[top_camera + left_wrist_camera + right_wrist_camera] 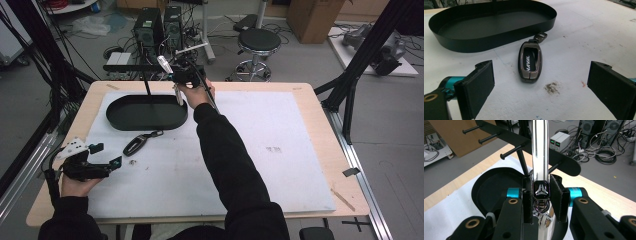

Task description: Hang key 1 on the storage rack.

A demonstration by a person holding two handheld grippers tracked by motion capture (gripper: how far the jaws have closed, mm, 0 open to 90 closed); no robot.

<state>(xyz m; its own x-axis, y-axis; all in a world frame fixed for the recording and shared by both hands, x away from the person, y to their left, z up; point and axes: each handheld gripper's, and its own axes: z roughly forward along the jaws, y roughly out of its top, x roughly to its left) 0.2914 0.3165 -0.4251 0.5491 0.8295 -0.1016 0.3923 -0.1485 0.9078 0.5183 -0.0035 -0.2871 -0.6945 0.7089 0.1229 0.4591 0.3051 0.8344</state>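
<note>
A dark car key fob (136, 145) marked HAVAL (530, 61) lies on the white mat just in front of the black oval tray (145, 114) (499, 40). My left gripper (106, 154) (541, 85) rests low at the table's left, open, its pads on either side of the fob but short of it. My right gripper (176, 75) (541, 195) is held above the tray's right end, shut on a chrome key piece (540, 157) with a black emblem and a ring hanging below. A black rack with pegs (135, 67) (529, 141) stands just beyond it.
The rack's post rises from the tray (486, 185). A dirt smudge (552, 88) marks the mat near the fob. Behind the table stand a stool (257, 42), computer towers (160, 27) and cables. Black frame struts (350, 85) flank the table's right side.
</note>
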